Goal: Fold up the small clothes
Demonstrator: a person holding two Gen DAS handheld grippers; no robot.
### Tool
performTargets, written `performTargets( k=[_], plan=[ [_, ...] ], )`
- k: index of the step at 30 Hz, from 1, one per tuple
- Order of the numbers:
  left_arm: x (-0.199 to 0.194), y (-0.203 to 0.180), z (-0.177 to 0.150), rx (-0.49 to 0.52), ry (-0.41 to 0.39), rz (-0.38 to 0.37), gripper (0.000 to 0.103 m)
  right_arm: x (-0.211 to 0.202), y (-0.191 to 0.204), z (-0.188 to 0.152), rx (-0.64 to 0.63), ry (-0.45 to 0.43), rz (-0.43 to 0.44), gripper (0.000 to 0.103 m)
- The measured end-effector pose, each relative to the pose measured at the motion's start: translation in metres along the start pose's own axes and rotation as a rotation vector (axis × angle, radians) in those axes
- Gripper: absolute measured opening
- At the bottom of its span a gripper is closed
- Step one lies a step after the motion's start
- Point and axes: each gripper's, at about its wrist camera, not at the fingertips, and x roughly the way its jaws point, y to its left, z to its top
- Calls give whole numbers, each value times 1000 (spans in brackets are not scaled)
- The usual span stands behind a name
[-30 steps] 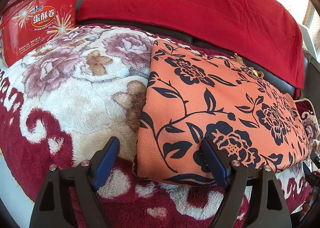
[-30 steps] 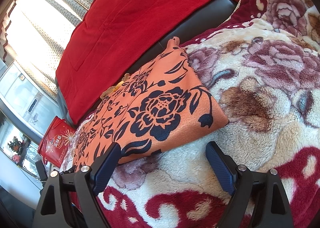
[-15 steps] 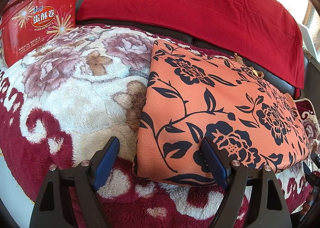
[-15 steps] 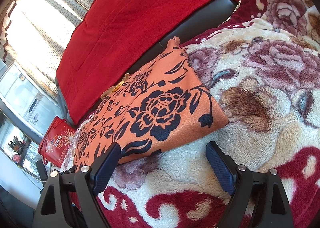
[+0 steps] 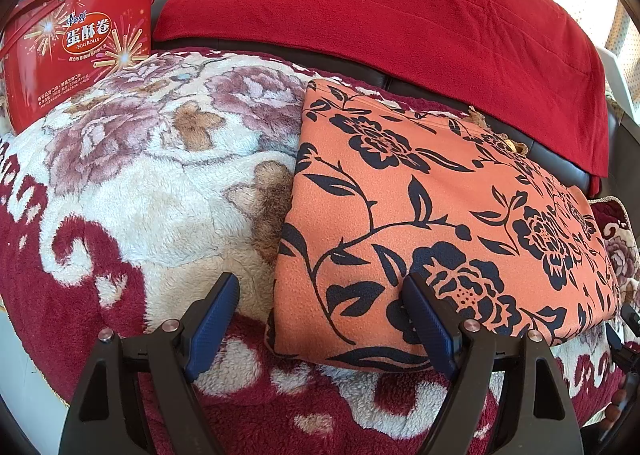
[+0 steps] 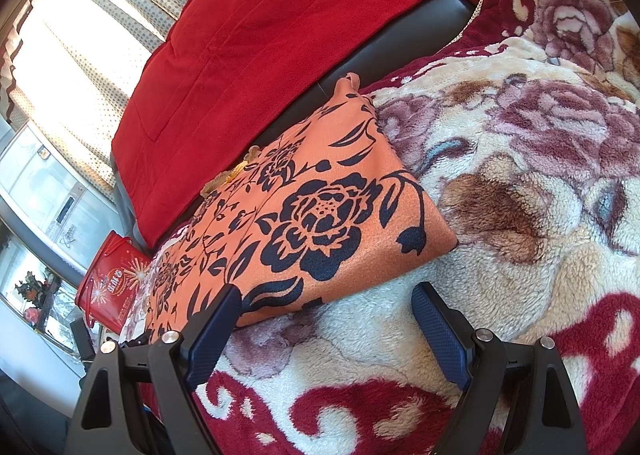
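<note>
An orange garment with a black flower print (image 5: 432,207) lies flat on a fluffy flowered blanket (image 5: 160,191). It also shows in the right wrist view (image 6: 312,215). My left gripper (image 5: 320,295) is open and empty, hovering over the garment's near left corner; its right finger overlaps the near edge. My right gripper (image 6: 326,303) is open and empty, over the garment's near right corner and the blanket (image 6: 520,183). Neither gripper holds cloth.
A red egg-roll tin (image 5: 76,39) stands at the blanket's far left; it also shows in the right wrist view (image 6: 114,287). A red cloth (image 5: 400,7) drapes over the dark sofa back behind. Curtains (image 6: 80,15) and a window lie beyond.
</note>
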Motion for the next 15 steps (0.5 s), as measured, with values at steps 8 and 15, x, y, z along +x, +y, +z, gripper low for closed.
performTargets(
  k=[8, 15],
  plan=[
    [0, 0, 0, 1, 0, 0, 84, 0, 0, 0, -5, 1, -1, 89],
    [0, 0, 0, 1, 0, 1, 84, 0, 0, 0, -5, 1, -1, 89]
  ],
)
